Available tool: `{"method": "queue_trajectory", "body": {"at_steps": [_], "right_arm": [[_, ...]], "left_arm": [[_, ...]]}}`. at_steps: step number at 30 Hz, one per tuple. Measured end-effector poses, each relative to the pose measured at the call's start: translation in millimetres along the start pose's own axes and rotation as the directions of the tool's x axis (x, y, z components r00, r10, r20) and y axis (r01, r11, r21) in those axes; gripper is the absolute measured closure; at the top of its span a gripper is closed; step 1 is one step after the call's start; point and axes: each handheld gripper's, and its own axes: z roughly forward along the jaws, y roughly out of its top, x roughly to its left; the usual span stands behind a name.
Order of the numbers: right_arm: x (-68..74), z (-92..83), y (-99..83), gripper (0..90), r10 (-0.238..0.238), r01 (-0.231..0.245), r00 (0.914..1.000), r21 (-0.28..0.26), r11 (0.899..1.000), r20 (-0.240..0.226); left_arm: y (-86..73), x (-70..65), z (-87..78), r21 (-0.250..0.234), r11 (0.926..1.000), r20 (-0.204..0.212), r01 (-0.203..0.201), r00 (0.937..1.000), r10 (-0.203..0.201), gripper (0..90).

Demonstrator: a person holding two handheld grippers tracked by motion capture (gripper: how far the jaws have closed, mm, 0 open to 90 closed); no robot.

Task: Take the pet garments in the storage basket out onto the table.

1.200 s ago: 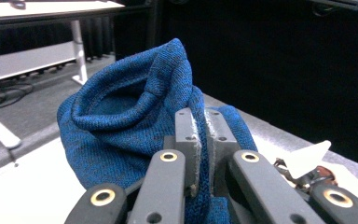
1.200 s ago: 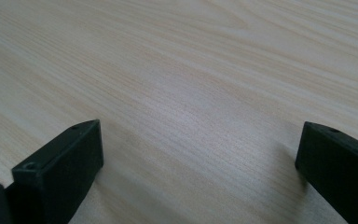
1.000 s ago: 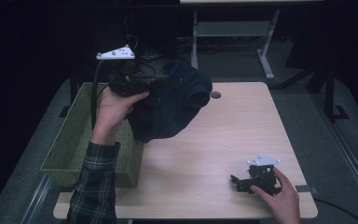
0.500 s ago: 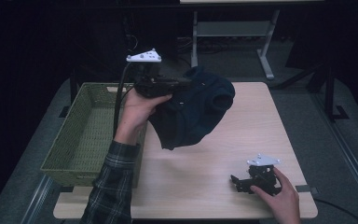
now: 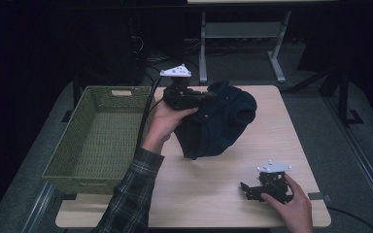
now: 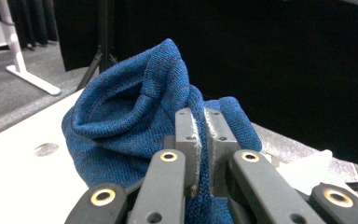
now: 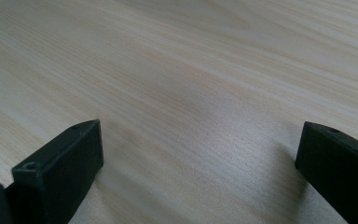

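I am holding the left claw raised over the far half of the counter, its jaws pressed tight on a fold of the blue knit sweater. In the left gripper view the sweater is bunching up ahead of the jaws, one cuff gaping open. The garment is hanging from the pinch, just beside the green woven basket at the counter's left edge. I am resting the right claw low on the bare wood near the front right corner, jaws spread wide, gripping nothing.
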Motion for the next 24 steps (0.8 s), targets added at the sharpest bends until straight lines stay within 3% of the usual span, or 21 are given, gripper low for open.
{"method": "queue_trajectory", "body": {"at_steps": [5,13,24], "right_arm": [[0.0,0.0,0.0,0.5,0.0,0.0,1.0,0.0,1.0,0.0],[0.0,0.0,-0.2,0.5,-0.001,0.001,1.0,-0.001,1.0,-0.001],[0.2,-0.3,-0.2,0.5,-0.001,0.001,1.0,0.001,1.0,-0.001]], "left_arm": [[-11.1,3.8,19.6,0.021,0.9997,0.01,0.014,0.9998,-0.014,85.7],[-34.1,10.6,48.8,0.094,0.995,0.012,0.033,0.9993,-0.034,85.5],[-63.9,18.0,82.8,0.189,0.9797,0.009,0.067,0.9975,-0.07,85.1]]}}
